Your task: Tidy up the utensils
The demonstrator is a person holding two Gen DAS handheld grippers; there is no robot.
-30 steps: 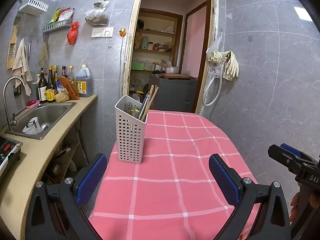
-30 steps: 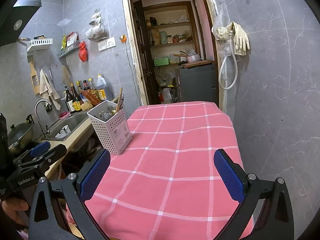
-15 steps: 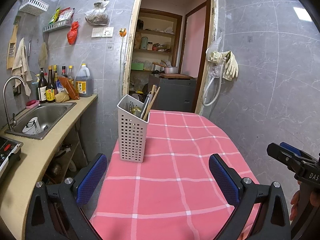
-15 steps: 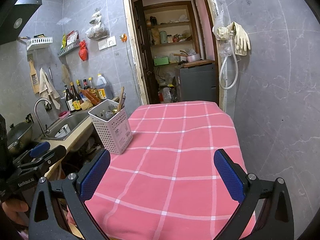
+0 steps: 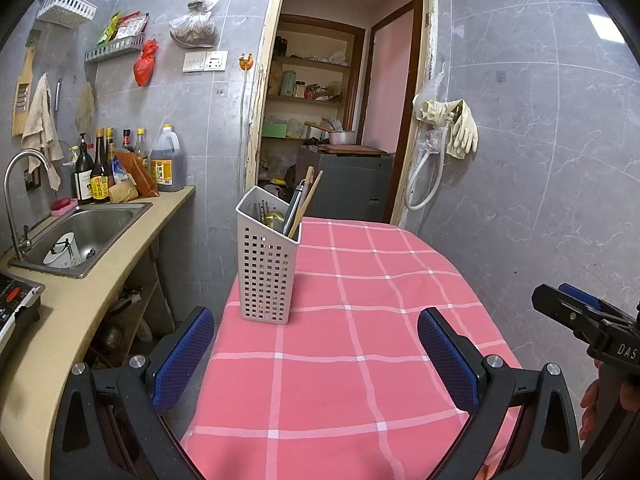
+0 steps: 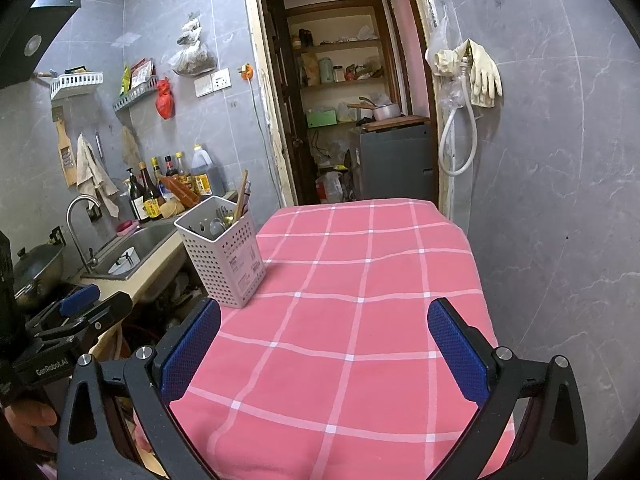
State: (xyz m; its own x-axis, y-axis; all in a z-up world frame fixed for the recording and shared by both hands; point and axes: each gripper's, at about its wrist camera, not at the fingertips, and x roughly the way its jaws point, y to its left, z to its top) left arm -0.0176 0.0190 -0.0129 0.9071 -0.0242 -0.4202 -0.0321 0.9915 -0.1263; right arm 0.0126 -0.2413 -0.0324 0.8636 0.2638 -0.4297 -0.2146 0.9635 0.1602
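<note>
We cannot identify most contents of the utensil holder [image 5: 267, 264]: only wooden chopsticks [image 5: 308, 196], a dark handle and some metal spoon bowls clear its rim. The holder is white perforated plastic, upright, at the left edge of the pink checked tablecloth [image 5: 360, 340], beside the counter [image 5: 80, 312]. Left gripper [image 5: 320, 356] and right gripper [image 6: 324, 356] both have jaws spread wide, holding nothing, short of the holder.
</note>
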